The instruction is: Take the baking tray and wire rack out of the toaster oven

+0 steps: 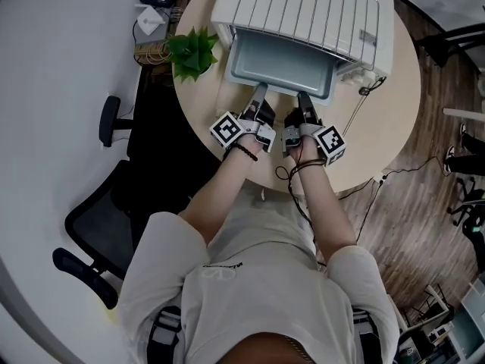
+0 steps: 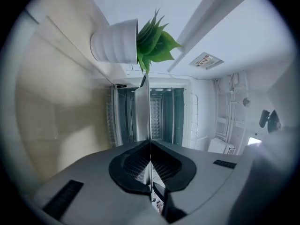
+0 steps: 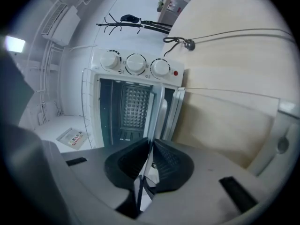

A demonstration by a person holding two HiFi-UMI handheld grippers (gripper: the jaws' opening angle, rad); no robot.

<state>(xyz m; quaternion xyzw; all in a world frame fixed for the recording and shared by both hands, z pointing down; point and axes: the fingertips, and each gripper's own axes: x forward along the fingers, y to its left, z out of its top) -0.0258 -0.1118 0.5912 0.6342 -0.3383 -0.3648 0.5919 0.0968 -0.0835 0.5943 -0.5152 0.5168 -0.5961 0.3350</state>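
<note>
Head view, from above: no brand to be read on the white toaster oven (image 1: 303, 10). Black-and-white square markers on the cube of each tool. A short dark line of print across the chest of the pale shirt (image 1: 227, 279), too small to read.

In the left gripper view, a small panel with red marks (image 2: 206, 60) high on the right, illegible. In the right gripper view, three white knobs (image 3: 136, 63) in a row on the oven front with a red dot (image 3: 176, 72) beside them. Marks round the knobs blurred; a printed card (image 3: 71, 136) at lower left, also unreadable.

Both forearms stretched forward side by side over the near edge of the round wooden surface (image 1: 379, 127). Left hand (image 1: 246, 136) and right hand (image 1: 303, 146) close together, a dark band on the left wrist, a dark cord at the right. Both tools aimed away from the body at the oven mouth.

Left tool (image 1: 261, 89) clamped tight on the near rim of the baking tray (image 1: 284, 63), ribbed pads (image 2: 133, 165) pressed to the thin metal edge. Right tool (image 1: 303, 95) likewise closed on the same rim, just beside the left.

Tray drawn partly out of the oven mouth, near end over the surface, far end under the ribbed oven top. A grid pattern (image 3: 133, 107) deep in the cavity: wire rack or back wall, impossible to tell. A potted plant (image 1: 193, 51) on the surface left of the oven.
</note>
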